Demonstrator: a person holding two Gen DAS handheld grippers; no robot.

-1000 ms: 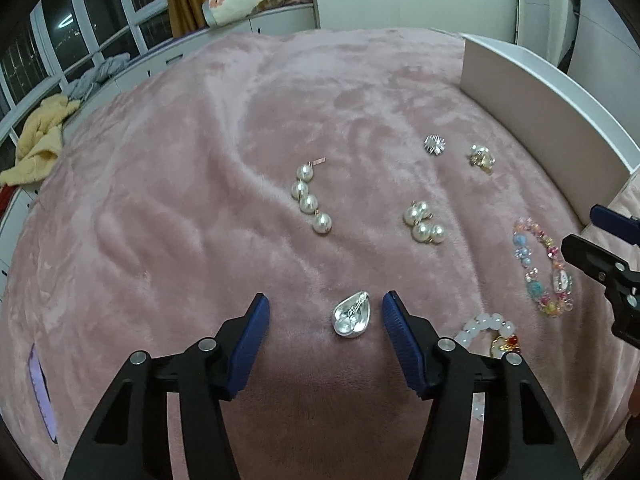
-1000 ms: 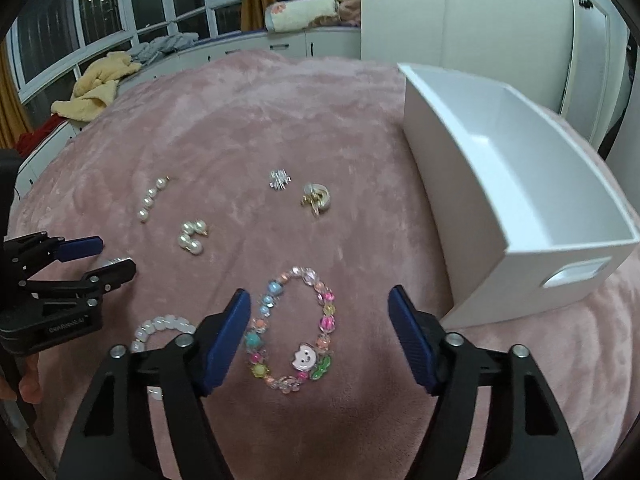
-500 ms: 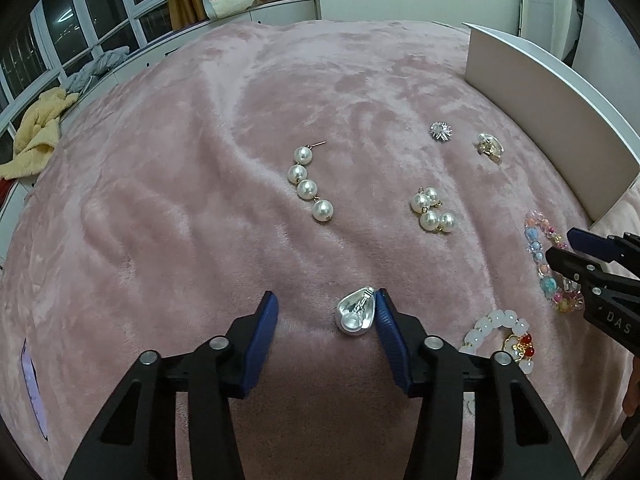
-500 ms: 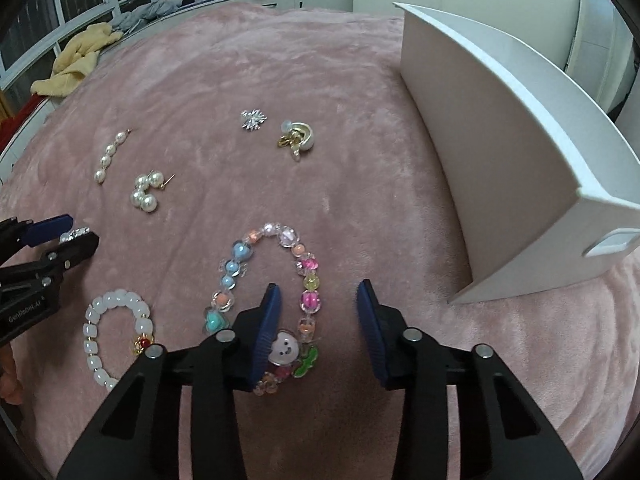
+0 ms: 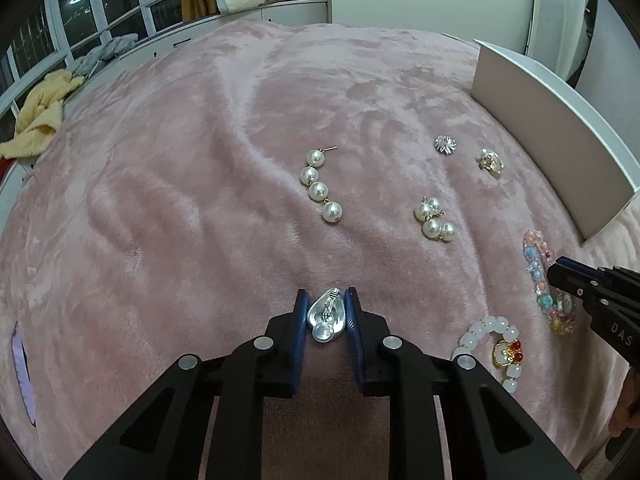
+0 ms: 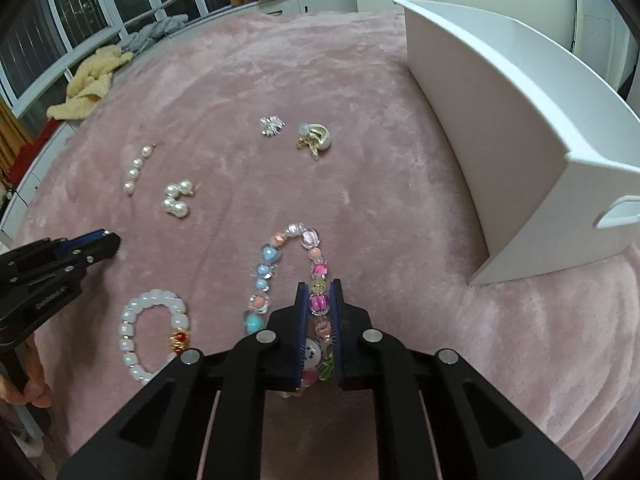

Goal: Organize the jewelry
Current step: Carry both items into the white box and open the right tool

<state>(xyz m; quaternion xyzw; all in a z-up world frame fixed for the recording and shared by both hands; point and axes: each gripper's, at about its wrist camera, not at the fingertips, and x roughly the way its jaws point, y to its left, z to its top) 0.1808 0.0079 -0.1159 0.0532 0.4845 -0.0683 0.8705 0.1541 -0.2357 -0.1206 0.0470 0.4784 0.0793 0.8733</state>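
Observation:
On the pink plush blanket [image 5: 168, 208] my left gripper [image 5: 327, 296] is closing, and its blue pads press both sides of a silver teardrop earring [image 5: 326, 316]. In the right wrist view my right gripper [image 6: 319, 292] is closing on the near side of a colourful bead bracelet [image 6: 266, 256]. Its pads squeeze a pink bead, and the far loop of the bracelet lies flat on the blanket. The white storage box [image 6: 500, 120] stands open-topped to the right. The left gripper's tips [image 6: 108, 240] show at that view's left edge.
Loose on the blanket lie a four-pearl drop earring [image 5: 320, 186], a pearl cluster earring [image 5: 434, 220], a silver star stud [image 5: 445, 145], a gold and pearl earring [image 5: 490, 162] and a white bead bracelet [image 6: 154, 332]. Yellow cloth [image 6: 92, 88] lies by the windows.
Both grippers went from wide open to closed: the left around the silver earring, the right around the colourful bracelet. The right gripper also dropped closer to the blanket.

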